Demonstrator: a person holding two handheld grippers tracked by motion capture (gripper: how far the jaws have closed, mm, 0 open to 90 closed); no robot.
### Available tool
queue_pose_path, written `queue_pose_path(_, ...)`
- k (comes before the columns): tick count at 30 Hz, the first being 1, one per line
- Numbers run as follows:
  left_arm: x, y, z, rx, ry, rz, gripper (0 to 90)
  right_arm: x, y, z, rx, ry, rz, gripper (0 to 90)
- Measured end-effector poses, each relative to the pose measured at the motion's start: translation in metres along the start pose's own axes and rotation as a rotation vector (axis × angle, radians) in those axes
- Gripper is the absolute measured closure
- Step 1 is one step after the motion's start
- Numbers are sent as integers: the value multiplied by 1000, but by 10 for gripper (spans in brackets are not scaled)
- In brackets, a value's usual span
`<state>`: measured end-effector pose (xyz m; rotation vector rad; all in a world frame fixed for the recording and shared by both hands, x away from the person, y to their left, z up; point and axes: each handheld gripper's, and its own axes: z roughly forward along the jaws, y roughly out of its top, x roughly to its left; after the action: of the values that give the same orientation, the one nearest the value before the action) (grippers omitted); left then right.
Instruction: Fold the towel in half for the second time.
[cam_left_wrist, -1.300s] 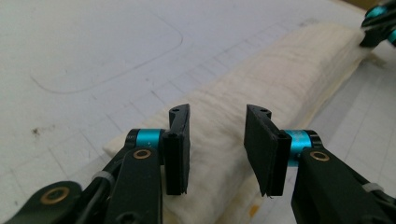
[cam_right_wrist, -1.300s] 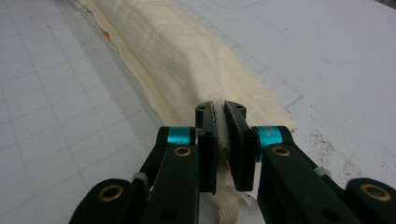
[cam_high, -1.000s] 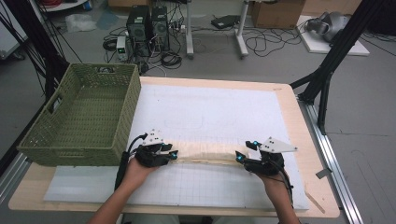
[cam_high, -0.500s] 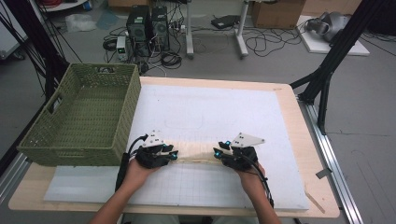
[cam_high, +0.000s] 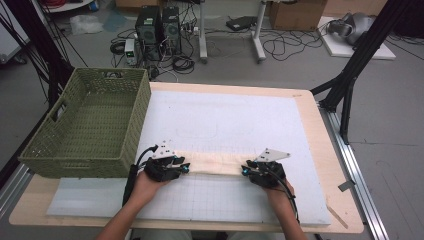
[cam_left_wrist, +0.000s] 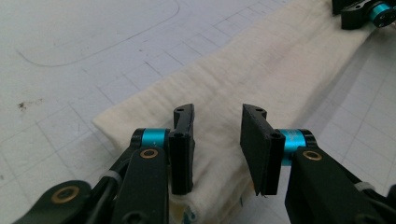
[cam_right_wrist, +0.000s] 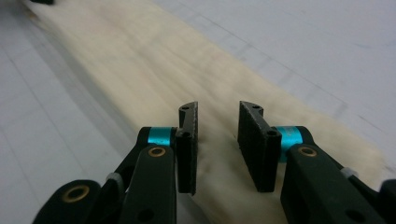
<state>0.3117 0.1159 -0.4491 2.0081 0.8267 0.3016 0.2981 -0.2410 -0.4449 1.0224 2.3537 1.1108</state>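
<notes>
The right tool (cam_high: 245, 171) has slid left, then back right along the folded cream cloth (cam_high: 215, 162), its jaws closing. Both tools, including the left tool (cam_high: 184, 167), straddle the cloth's ends on the bench (cam_high: 310, 115), jaws apart. Next: pinch each end.

Claw (cam_right_wrist: 217, 147) astride cream cloth (cam_right_wrist: 140, 60) — parted

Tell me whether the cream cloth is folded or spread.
Folded: the cream cloth lies as a narrow strip on the white mat, layered edges showing at its near end.
</notes>
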Motion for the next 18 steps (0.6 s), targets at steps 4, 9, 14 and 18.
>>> queue_pose_path(4,1,-2,-3,4,8,-4,651,-14,-12,-14,5,-33,30,688)
queue_pose_path(9,4,-3,-6,12,14,-12,658,-22,-22,-26,1,-42,52,692)
queue_pose_path(14,4,-4,-8,29,18,-17,678,-26,-26,-31,8,-51,44,680)
queue_pose_path(18,3,-7,-10,22,17,-15,680,-29,-32,-31,-19,-39,87,674)
